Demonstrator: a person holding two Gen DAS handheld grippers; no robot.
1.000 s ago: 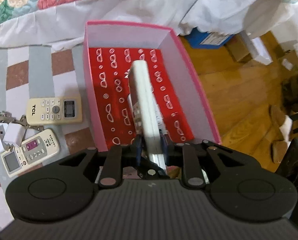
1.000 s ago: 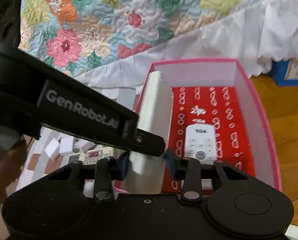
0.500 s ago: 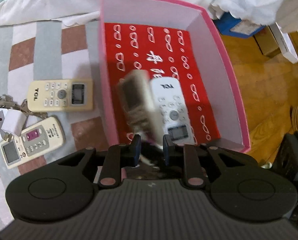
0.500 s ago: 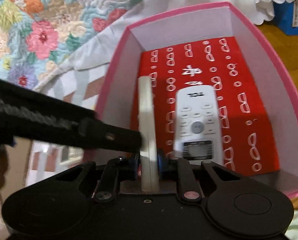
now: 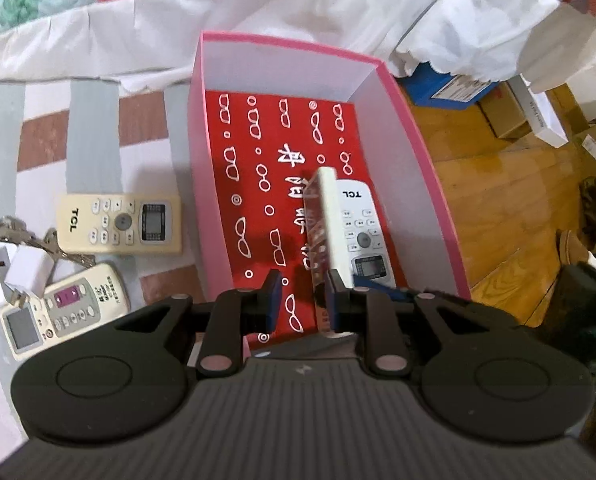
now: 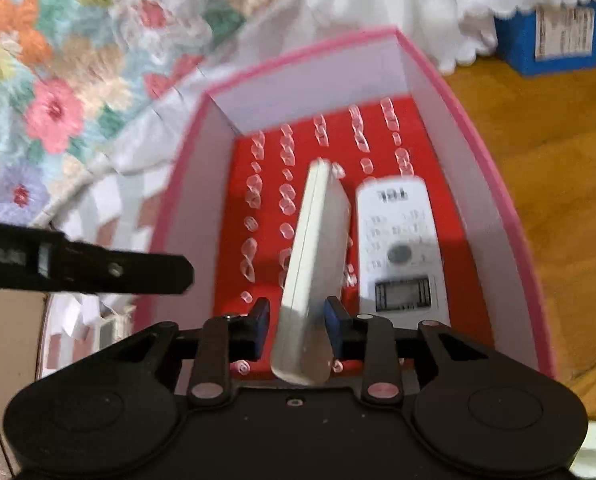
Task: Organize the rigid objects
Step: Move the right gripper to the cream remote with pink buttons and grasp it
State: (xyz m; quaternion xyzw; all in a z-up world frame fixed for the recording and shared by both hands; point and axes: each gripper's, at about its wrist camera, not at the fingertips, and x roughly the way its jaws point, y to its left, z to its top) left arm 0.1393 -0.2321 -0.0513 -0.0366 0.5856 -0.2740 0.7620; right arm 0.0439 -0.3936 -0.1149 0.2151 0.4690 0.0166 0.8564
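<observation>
Right wrist view: right gripper (image 6: 296,322) fingers opening around edge-up remote (image 6: 313,264) in pink box (image 6: 493,184).

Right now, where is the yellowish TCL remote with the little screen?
In the left wrist view, the yellowish TCL remote lies flat on the checked cloth, just left of the pink box and above another remote.

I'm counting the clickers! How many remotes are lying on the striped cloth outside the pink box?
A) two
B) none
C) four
A: the left wrist view shows two remotes outside the pink box, the cream TCL remote and the remote with the purple button below it, both on the striped cloth.
</observation>
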